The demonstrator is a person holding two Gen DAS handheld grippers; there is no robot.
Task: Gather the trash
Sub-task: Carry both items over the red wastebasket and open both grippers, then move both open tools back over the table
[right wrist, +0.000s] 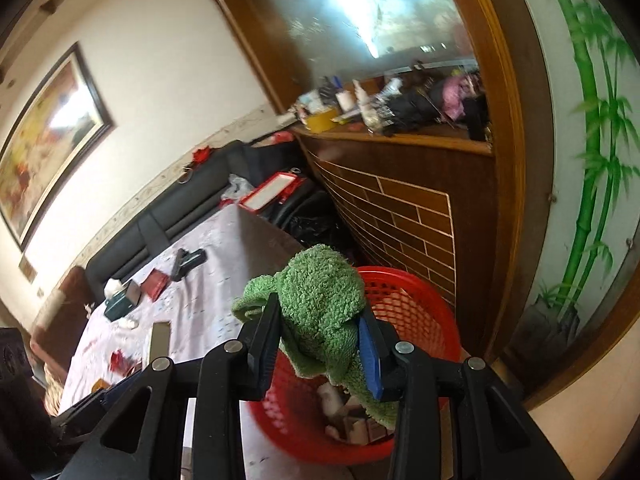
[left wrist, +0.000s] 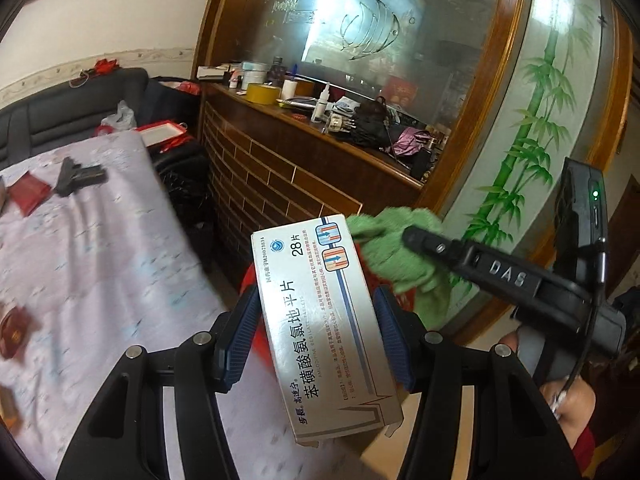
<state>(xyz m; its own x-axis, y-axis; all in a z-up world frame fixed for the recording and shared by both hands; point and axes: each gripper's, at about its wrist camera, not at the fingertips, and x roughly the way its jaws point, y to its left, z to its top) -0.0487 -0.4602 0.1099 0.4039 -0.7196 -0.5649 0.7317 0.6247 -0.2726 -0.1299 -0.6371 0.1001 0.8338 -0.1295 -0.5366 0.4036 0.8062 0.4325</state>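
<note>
The left gripper [left wrist: 316, 336] clamps a white cardboard medicine box [left wrist: 320, 320] at the lower centre of its view; the right gripper [right wrist: 320, 344] pinches a green terry cloth [right wrist: 320, 296] above the red plastic mesh basket [right wrist: 420, 304], lower centre. Bring the box fully over the rim before releasing. The basket seems already partly filled, though blur hides details.

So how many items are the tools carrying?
2: a white medicine box clamped in the left tool, and a green cloth pinched in the right tool above the red basket. None seems hidden.
</note>
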